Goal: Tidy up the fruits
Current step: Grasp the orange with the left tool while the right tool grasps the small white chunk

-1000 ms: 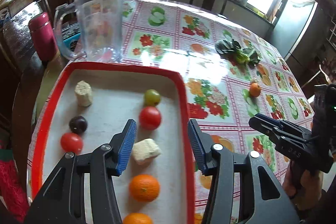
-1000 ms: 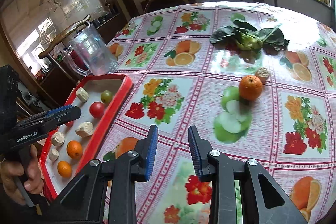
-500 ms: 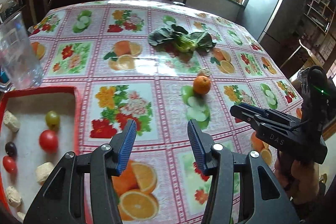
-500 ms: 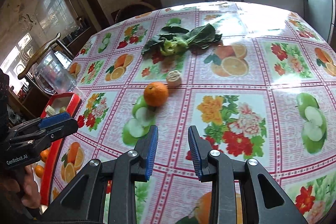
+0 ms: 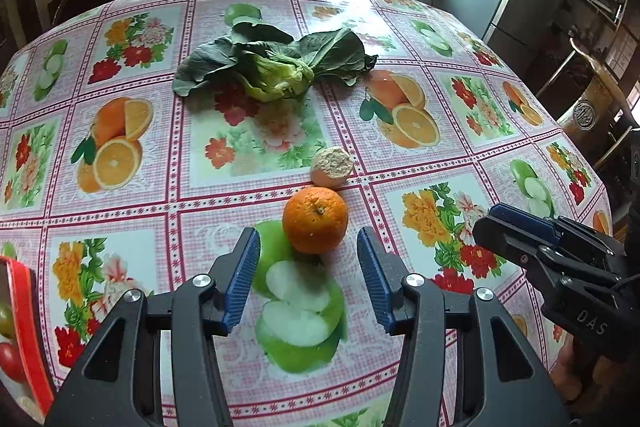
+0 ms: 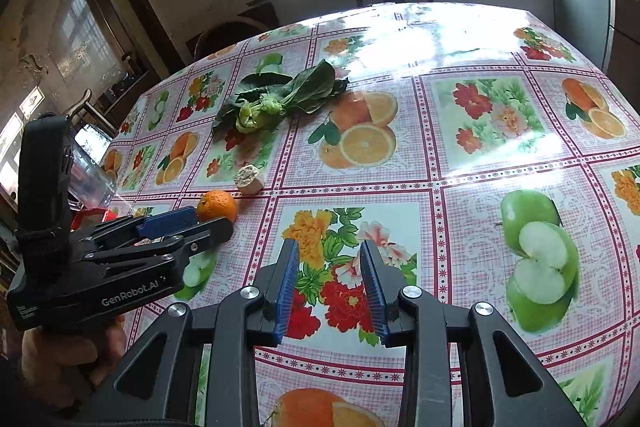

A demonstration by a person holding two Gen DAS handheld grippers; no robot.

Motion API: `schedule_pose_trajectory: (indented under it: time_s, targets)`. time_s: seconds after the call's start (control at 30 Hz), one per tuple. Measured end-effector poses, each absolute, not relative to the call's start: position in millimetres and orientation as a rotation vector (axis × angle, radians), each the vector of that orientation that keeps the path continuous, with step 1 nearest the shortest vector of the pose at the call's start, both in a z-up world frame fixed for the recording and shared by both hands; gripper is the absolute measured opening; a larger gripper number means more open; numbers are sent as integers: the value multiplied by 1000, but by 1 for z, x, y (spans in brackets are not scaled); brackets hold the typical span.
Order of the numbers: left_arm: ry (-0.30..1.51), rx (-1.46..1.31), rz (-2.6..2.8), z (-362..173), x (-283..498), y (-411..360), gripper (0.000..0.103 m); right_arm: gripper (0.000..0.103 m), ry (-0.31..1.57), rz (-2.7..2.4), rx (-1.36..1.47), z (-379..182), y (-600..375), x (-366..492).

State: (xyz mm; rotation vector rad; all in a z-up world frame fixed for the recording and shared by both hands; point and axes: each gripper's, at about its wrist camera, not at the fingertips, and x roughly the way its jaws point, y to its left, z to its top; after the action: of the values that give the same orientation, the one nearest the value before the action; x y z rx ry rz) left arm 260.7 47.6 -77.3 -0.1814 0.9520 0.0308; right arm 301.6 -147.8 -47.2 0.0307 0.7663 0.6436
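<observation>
One orange – just ahead of the left gripper, its fingers spread, empty. Right gripper – narrower gap just widened, nothing between.

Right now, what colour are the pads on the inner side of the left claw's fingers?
Blue, ribbed pads on black fingers; the left wrist view shows them best.

Left gripper swung from red tray to orange, right gripper jaws opening slightly, empty
</observation>
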Motion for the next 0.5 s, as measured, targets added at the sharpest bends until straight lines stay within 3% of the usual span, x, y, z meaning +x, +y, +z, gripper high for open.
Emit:
schedule_pose_trajectory:
  time_s: [0.03, 0.17, 0.5]
  targets:
    - [952, -184, 29, -80, 263, 49, 49, 34, 765, 648, 30, -47, -145, 302]
    - [932, -236, 19, -79, 258, 61, 30, 34, 756, 676, 4, -44, -125, 302]
    - [913, -337, 63, -74, 182, 90, 30, 34, 735, 709, -101, -47, -49, 322]
